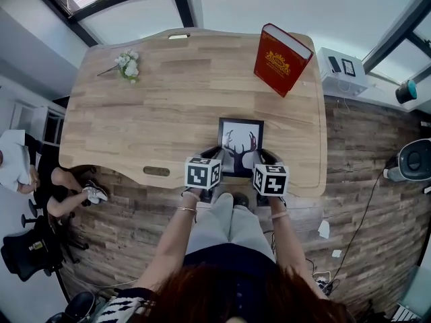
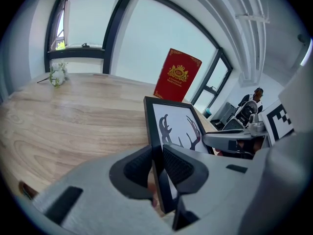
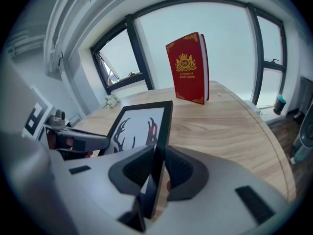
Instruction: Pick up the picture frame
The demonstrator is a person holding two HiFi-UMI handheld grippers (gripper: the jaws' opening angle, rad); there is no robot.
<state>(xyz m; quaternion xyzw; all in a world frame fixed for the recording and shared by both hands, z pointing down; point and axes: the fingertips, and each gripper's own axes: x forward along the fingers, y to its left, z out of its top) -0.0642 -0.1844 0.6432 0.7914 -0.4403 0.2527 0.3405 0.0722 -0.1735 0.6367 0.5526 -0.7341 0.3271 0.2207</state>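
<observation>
Both sides of the picture frame (image 1: 240, 142) clamped, left tool (image 2: 157, 161) on left edge, right tool (image 3: 158, 166) on right edge

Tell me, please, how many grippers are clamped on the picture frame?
2. The left gripper clamps the left edge of the picture frame, the right gripper its right edge. None hidden.
</observation>
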